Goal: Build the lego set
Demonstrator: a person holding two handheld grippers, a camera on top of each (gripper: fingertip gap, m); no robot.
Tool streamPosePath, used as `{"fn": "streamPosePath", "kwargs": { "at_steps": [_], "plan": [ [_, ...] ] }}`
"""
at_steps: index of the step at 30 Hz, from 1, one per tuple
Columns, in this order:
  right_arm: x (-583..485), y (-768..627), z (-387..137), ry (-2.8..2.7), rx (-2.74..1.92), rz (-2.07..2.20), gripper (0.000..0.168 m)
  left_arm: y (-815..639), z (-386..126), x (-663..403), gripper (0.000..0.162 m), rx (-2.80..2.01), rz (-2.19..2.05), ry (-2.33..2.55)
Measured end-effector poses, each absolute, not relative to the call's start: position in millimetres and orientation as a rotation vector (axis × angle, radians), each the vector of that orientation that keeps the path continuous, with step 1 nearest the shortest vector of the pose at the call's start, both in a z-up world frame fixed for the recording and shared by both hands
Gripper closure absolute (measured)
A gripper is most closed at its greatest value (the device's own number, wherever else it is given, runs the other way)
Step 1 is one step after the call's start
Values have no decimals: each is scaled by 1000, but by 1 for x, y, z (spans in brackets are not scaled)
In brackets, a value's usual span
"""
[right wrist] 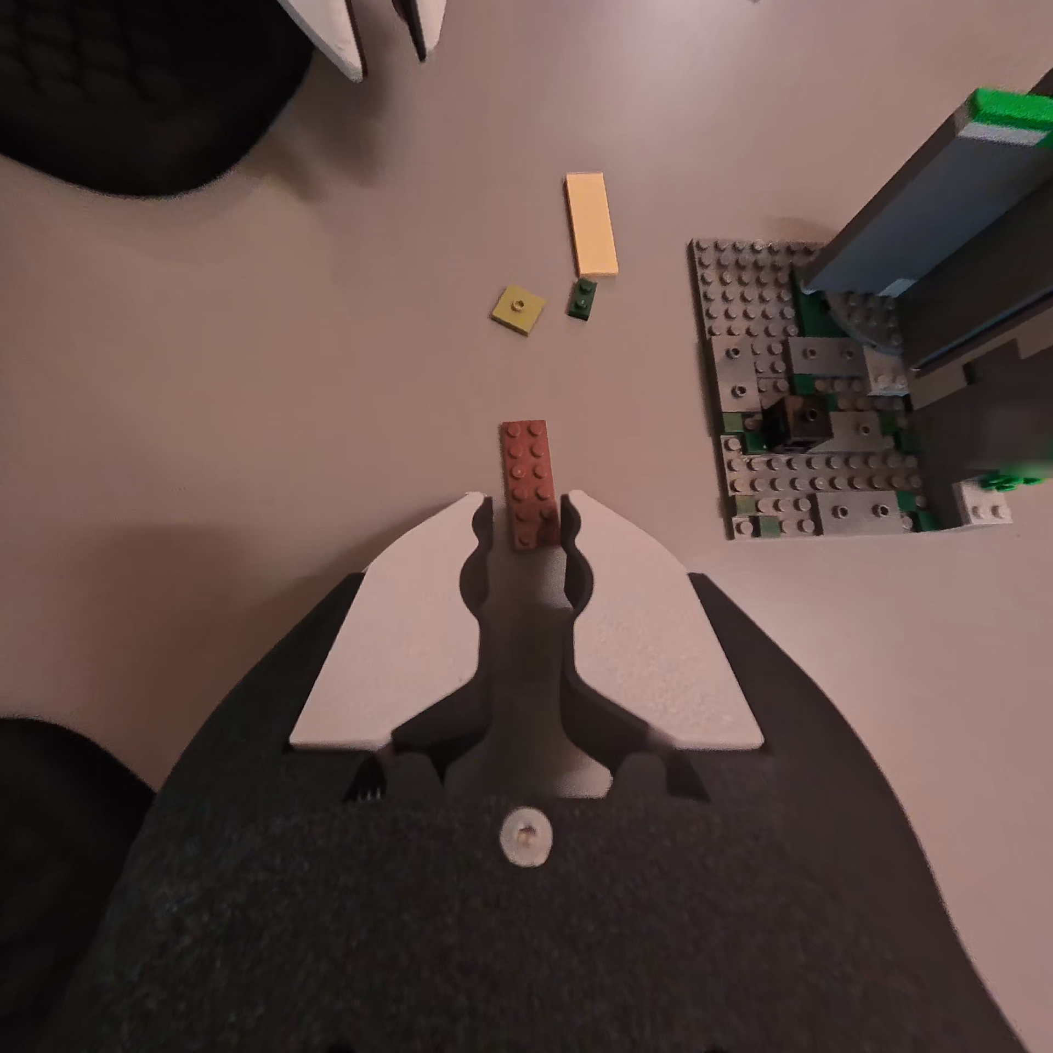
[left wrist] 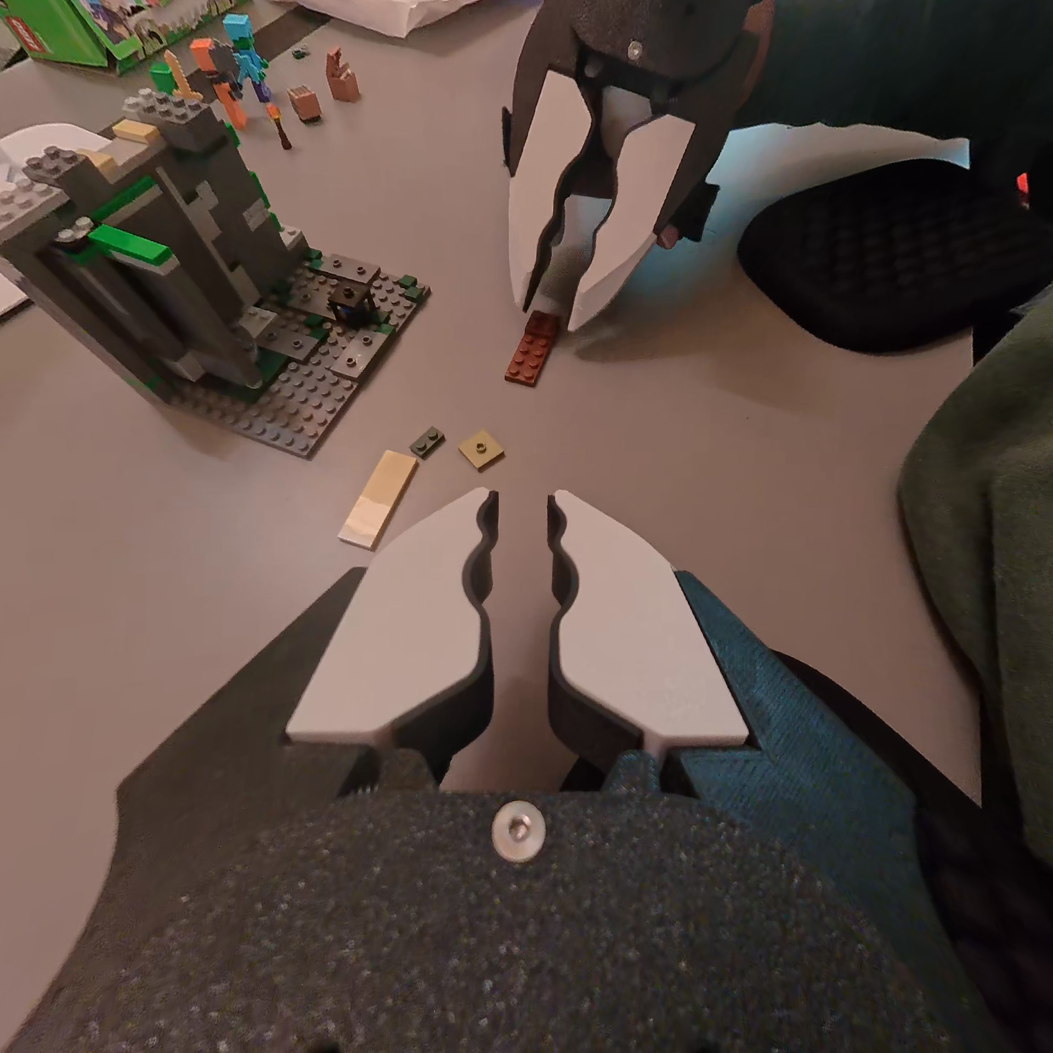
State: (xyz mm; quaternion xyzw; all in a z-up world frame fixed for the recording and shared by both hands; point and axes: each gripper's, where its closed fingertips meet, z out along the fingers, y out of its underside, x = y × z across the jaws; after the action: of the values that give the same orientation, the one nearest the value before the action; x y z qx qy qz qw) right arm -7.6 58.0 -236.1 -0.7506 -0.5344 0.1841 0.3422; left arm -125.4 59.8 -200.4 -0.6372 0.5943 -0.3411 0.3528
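Right gripper (right wrist: 523, 515) is spread apart and empty, its fingertips straddling the near end of the reddish-brown studded plate (right wrist: 531, 484), which lies flat on the grey table (right wrist: 285, 370). Left gripper (left wrist: 521, 501) hovers released too, holding nothing, just short of a tan tile (left wrist: 378, 500), a small dark-green plate (left wrist: 428, 441) and an olive square plate (left wrist: 481, 450). Grey castle build (left wrist: 188, 285) stands toward the table's far-left side.
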Motion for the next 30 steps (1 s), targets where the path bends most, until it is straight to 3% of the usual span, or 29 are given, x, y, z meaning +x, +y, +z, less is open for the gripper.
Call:
{"fn": "streamPosePath", "kwargs": {
  "at_steps": [10, 15, 19, 24, 30],
  "plan": [
    [-13, 66, -178, -920, -1891, 625, 136, 65, -185, -131, 148, -1626, -869, 1439],
    [-10, 67, -162, -729, -1814, 653, 156, 82, -150, -160, 162, -1594, -758, 1292],
    [-5, 70, -162, -694, -1788, 651, 167, 119, -108, -229, 162, -1656, -558, 1113],
    [-4, 72, -161, -667, -1757, 681, 168, 179, -65, -360, 162, -1819, -240, 883],
    [-1, 75, -164, -662, -1755, 669, 168, 221, -92, -473, 156, -2126, 32, 933]
  ]
}}
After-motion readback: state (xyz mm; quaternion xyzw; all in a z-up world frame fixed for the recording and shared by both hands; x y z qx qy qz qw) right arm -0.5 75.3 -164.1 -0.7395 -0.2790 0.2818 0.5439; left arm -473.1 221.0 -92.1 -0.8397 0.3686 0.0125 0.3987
